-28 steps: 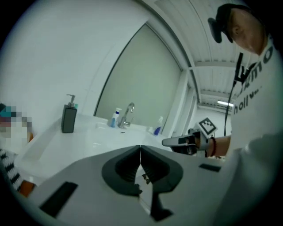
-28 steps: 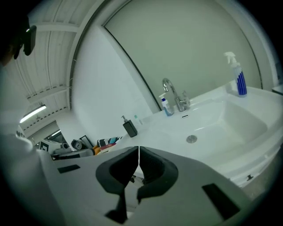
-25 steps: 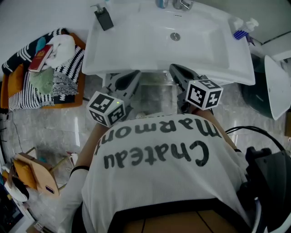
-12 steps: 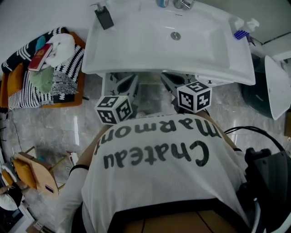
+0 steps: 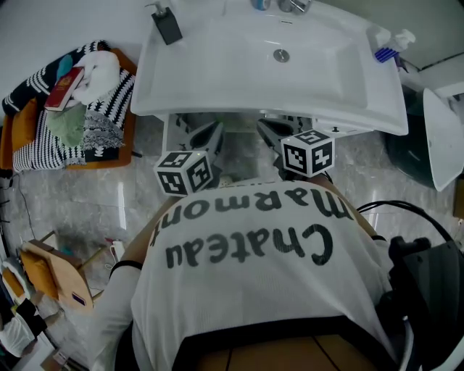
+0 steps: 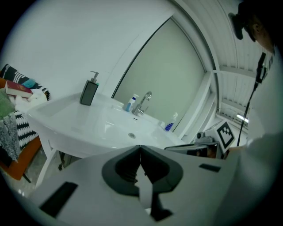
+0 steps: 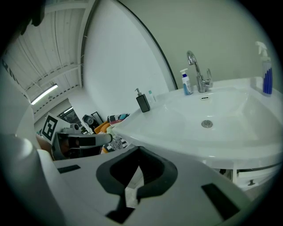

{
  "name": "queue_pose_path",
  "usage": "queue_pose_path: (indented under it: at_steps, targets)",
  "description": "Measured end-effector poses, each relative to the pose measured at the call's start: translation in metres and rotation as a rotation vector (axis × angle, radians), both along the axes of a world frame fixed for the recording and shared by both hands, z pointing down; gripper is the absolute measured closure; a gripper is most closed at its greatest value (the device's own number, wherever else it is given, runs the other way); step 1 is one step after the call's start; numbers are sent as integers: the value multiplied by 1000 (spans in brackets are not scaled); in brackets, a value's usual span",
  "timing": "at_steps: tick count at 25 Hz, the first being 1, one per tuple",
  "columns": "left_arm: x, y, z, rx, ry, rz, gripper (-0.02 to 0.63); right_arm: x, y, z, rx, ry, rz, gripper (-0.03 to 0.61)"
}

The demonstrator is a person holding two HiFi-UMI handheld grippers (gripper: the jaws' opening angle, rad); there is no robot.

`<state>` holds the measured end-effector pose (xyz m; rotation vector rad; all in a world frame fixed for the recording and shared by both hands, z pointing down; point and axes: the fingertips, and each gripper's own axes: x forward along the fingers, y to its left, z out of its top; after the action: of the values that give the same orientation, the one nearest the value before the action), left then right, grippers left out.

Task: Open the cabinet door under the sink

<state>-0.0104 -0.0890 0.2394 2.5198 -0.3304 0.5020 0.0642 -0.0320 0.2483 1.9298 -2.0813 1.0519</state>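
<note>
Over the last second both grippers have come down and gone further in under the front edge of the sink, and their marker cubes now sit closer to the person's chest. The cabinet stands below the sink. In the head view the basin hides nearly all of it. Only the right gripper view shows a strip of white front with a small dark mark under the rim, which I take for it, and I cannot tell where the cabinet door has its handle. The left gripper has its jaws pressed together with nothing between them, and the right gripper is closed and empty in the same way. To do this step well, I think one gripper must first spread its jaws and go lower until the door edge or handle stands between them. Then it should close firmly and pull along the arc of the hinge, not straight, while the other gripper keeps out of the door's path. Two things are in the way: the overhanging rim of the sink just above both grippers, and the person's own body close in front, where the door has to swing. Around the sink are a dark soap bottle at its back left, a tap, and a blue spray bottle at the right corner. On the left, well apart from the work, a chair is piled with striped clothes and a red book
</note>
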Motion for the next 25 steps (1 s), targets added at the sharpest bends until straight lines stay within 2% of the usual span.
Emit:
queue_pose_path:
  at_steps: [12,25]
  targets:
    - [1,10,1,17,-9,32,606,-3,6,6,-15,2,-16,568]
    - [-4,13,0,9,-11,27,606,-7,9,7,-23,-3,-19,568]
